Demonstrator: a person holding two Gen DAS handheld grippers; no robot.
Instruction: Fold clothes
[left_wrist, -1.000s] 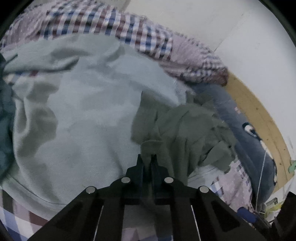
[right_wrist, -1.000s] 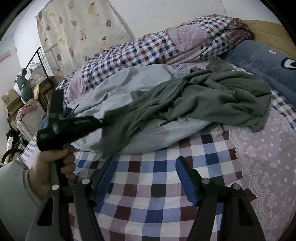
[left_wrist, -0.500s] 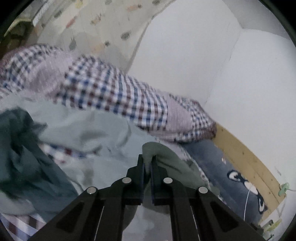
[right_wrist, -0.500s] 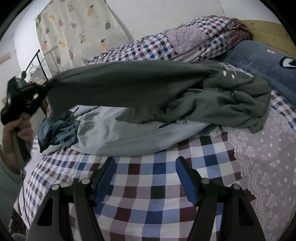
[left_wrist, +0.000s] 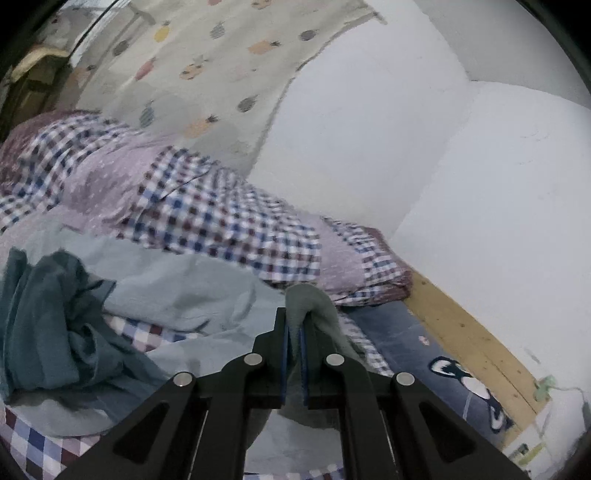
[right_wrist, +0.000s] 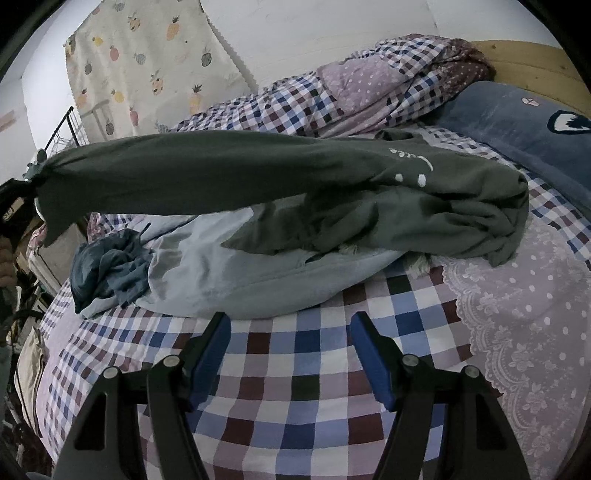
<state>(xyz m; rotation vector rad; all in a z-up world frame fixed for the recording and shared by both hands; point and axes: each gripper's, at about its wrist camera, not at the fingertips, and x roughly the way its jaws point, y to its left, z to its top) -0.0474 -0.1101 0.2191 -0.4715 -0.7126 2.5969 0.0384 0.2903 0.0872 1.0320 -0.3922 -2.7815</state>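
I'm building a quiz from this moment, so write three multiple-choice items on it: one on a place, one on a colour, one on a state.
1. Where does the teal garment lie?
A. on the blue pillow
B. at the left end of the pale blue garment
C. on the floor

2. What colour is the garment held by the left gripper?
A. red
B. yellow
C. dark green

3. How does the right gripper stand?
A. open, holding nothing
B. shut on the quilt
C. shut on the pillow

Answers:
1 B: it is bunched against the pale blue garment, on the checked sheet.
2 C: the green garment stretches from the pile to that gripper.
3 A: its fingers stand apart over bare sheet.
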